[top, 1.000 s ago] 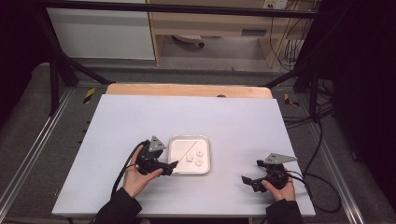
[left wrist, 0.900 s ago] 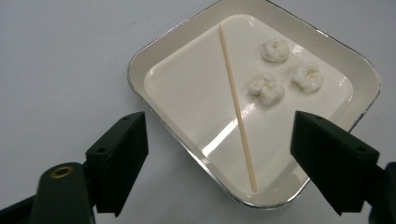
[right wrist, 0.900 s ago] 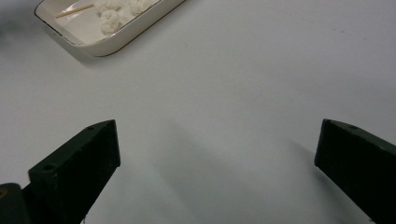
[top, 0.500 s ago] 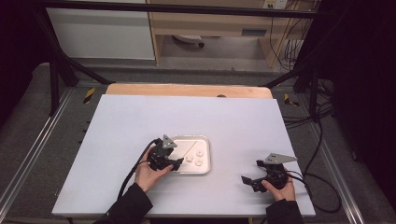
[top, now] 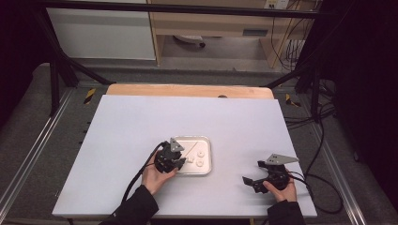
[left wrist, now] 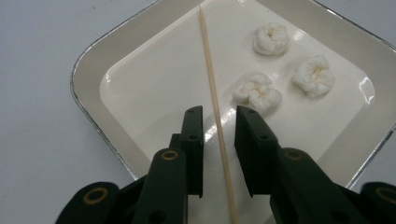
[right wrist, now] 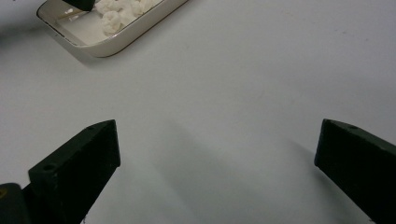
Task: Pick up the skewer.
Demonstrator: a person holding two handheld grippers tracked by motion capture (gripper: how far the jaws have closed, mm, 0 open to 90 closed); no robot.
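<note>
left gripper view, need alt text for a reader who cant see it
The left gripper has its two black jaws either side of a thin wooden skewer lying in a white tray, still a little apart from it. Three white marshmallows sit just beyond.

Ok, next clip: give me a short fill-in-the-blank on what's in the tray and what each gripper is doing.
1. The tray holds ___ white marshmallows beside a wooden skewer.
2. The skewer lies between the jaws of the ___ gripper, which have just been closing.
3. The right gripper hovers over the bare table with its jaws wide ___.

Missing words: three; left; open
</note>
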